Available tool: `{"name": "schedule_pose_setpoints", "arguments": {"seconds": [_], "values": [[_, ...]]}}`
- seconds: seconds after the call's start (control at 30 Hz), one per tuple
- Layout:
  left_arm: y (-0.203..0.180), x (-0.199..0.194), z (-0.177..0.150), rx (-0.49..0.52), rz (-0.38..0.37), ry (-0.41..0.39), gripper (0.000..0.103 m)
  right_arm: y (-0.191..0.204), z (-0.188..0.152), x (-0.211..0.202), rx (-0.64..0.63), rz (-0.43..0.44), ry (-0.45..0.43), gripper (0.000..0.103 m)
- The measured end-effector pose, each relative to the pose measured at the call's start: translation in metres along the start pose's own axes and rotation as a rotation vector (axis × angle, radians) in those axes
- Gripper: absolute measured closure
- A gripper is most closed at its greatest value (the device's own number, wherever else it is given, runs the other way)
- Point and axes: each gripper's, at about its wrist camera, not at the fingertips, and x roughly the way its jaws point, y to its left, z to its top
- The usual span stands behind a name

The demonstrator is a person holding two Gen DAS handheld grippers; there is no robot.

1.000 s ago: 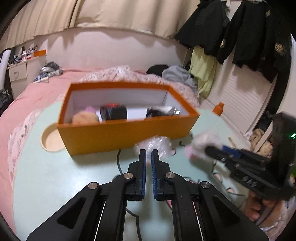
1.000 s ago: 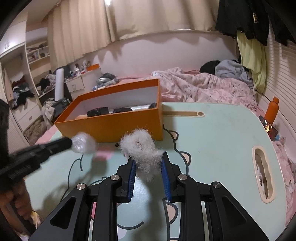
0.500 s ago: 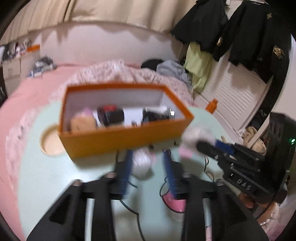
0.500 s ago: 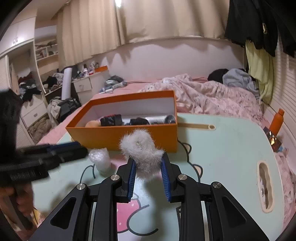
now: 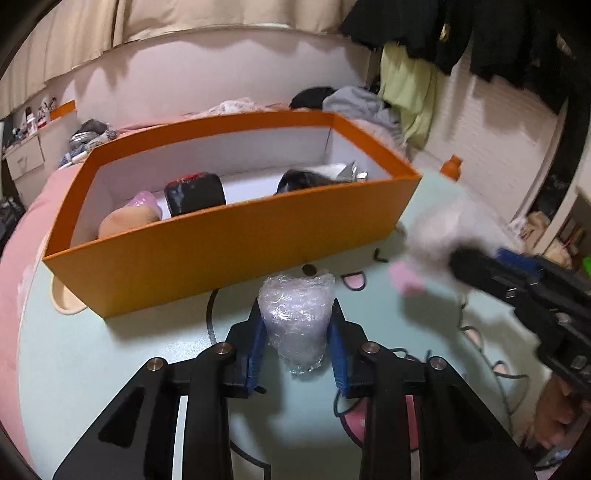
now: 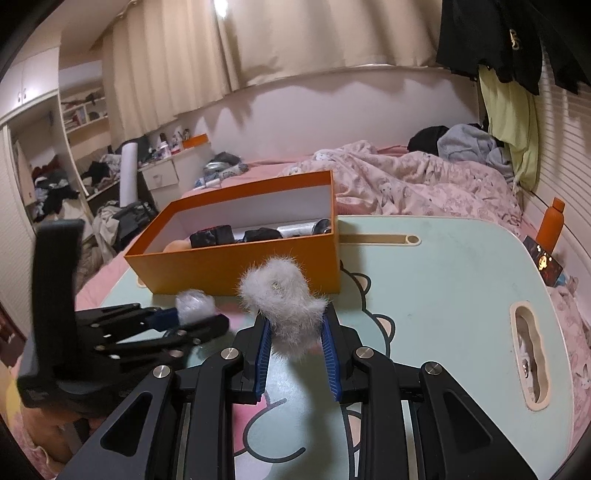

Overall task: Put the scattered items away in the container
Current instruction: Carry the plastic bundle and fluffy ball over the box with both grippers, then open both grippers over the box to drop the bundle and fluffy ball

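Both grippers loaded, near orange box (image 5: 236, 236) on table (image 6: 461, 280).
L gripper (image 5: 295, 332) clamps bubble-wrap wad (image 5: 295, 317); R gripper (image 6: 295, 339) clamps grey fur piece (image 6: 284, 295) (both just short of box w/ items inside).

Walls: pale pink-white, cream curtains (image 6: 288, 40) hung along the top.
Bed: pink floral quilt (image 6: 424, 184), heaped clothes at its far end.
Tabletop (image 6: 461, 280): mint green, cartoon print.
Left side: white shelves (image 6: 81, 118), cluttered.
Right wall: dark jackets (image 5: 480, 33) hanging.
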Motion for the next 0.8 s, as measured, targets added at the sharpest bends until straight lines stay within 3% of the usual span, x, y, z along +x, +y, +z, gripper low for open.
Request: {"name": "schedule_pose_setpoints", "arguments": {"seconds": [0.23,0.37,0.57,0.8], "values": [[0.018,-0.053,0.006,-0.056,-0.033,-0.124,0.071,0.005,0.002,0.001,-0.016,0.006,0.0,0.078],[0.027,-0.073,0.026,-0.045,0.0,-0.187,0.071,0.013,0.016,0.002,-0.061,0.011,-0.018,0.078],[0.048,-0.061,0.07,-0.045,0.041,-0.17,0.071,0.023,0.063,0.018,-0.119,-0.016,-0.042,0.078],[0.079,-0.019,0.099,-0.171,-0.002,-0.1,0.071,0.018,0.109,0.075,0.006,0.128,0.107,0.078]]}}
